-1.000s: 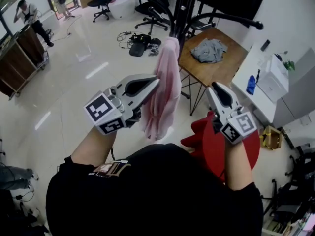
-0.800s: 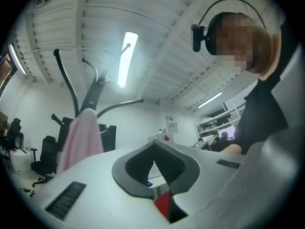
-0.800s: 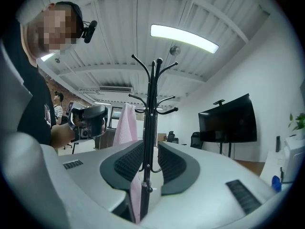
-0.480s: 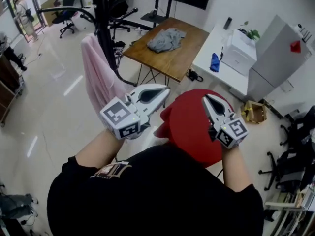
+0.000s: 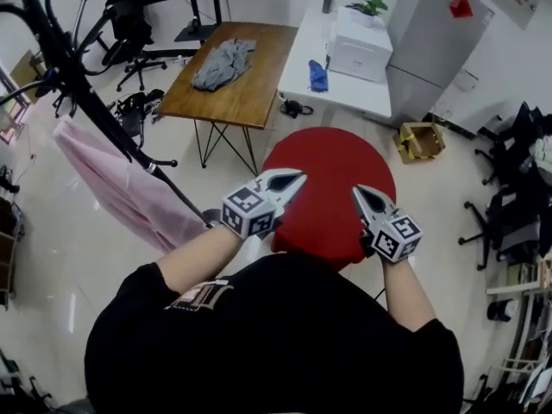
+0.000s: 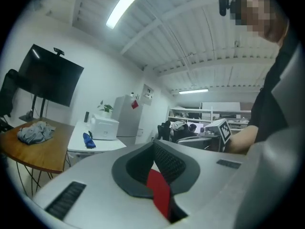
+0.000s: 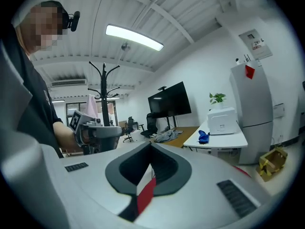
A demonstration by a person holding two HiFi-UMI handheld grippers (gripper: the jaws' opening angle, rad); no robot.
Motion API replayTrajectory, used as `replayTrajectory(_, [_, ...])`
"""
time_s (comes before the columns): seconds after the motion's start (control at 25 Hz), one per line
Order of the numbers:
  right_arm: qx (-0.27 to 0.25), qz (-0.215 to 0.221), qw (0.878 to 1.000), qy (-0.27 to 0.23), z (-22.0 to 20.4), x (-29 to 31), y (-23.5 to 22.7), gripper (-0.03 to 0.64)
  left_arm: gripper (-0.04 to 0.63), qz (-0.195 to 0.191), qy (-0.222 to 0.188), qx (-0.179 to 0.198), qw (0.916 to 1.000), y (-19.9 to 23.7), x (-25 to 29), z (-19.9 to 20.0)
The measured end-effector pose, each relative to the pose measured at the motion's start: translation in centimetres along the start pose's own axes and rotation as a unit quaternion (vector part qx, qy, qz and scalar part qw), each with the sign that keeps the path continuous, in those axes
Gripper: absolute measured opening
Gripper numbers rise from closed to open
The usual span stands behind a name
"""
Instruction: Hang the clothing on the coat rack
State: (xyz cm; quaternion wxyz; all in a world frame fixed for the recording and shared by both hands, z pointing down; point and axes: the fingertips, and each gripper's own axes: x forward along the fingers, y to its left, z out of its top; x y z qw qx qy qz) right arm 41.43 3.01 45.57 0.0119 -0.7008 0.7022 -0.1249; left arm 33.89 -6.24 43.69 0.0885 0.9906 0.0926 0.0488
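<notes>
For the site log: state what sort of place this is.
Probably an office or lab workroom: a rolling office chair, a large dark screen, and a printer on a white desk.

The pink garment (image 5: 121,192) hangs limp from the black coat rack (image 5: 78,84), draped down beside its pole. It is well off to the left of my left gripper (image 5: 296,178) and apart from both pairs of jaws. A crumpled grey garment (image 5: 222,61) lies on the wooden table (image 5: 259,93), well ahead of my jaws and a little left.
</notes>
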Motion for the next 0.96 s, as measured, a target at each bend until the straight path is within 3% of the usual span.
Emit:
replayTrajectory(0.24, [-0.011, -0.011, 1.0, 0.01, -1.8, -0.7, 0.1, 0.0, 0.002, 0.002, 0.024, -0.019, 0.9995, -0.1, 1.6, -2.4])
replayTrajectory(0.8, [-0.013, 0.011, 1.0, 0.021, -2.6, 0.3, 0.8, 0.0, 0.002, 0.019, 0.014, -0.023, 0.9995, 0.8, -0.4, -1.6])
replayTrajectory(0.96, [-0.016, 0.017, 0.999, 0.024, -2.7, 0.4, 1.1, 0.0, 0.002, 0.022, 0.022, -0.033, 0.999, 1.0, -1.1, -2.9])
